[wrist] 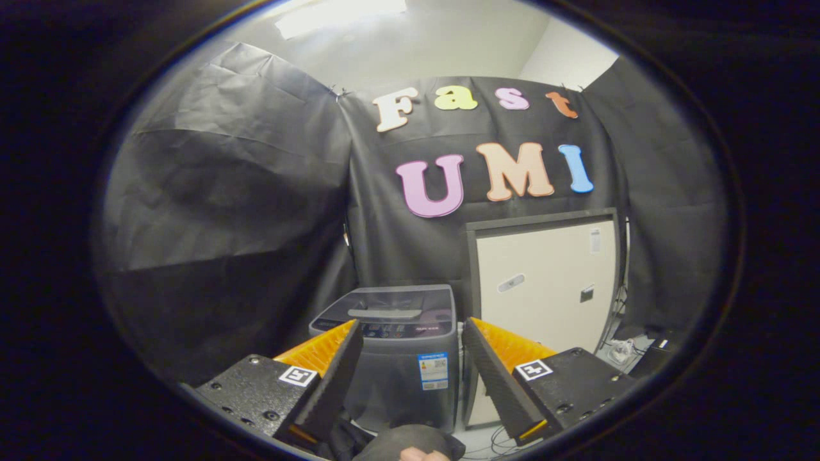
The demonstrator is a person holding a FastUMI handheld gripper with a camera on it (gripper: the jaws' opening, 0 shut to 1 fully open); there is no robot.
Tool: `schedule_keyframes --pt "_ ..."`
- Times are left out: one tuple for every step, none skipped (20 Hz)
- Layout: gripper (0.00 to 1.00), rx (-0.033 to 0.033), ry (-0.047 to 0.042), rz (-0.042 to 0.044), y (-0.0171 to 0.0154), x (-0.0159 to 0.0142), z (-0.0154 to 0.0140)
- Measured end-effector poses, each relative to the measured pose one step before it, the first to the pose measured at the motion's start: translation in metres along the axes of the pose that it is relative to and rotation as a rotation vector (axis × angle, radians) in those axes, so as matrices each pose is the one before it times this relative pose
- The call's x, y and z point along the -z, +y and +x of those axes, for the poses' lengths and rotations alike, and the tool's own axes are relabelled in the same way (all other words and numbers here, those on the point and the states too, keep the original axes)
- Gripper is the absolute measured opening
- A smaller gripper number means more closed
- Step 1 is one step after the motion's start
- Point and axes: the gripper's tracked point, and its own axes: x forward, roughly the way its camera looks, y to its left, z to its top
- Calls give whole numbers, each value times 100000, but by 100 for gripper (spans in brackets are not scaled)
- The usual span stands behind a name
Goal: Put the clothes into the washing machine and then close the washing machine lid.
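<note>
A grey top-loading washing machine stands on the floor against the booth's back wall, beyond my fingers. Its smoky see-through lid lies flat on top, with a pale handle bar across it. My gripper hangs open in front of the machine at about lid height, nothing between its fingers. Low down between the finger bases lies a dark rounded bundle of fabric. I cannot tell whether it is a garment or a sleeve.
A tall cabinet with a pale door and dark frame stands right beside the washer on its right. Cables and a white plug strip lie on the floor further right. Black cloth walls close in the left side and back.
</note>
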Motion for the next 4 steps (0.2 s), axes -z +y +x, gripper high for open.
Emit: schedule_keyframes --pt "97 1555 -1307 530 -529 282 -664" --pt "97 1407 -556 537 -626 390 -597" --pt "97 1119 -186 -392 -554 279 -422" --pt "97 991 -324 -152 -555 140 -313"
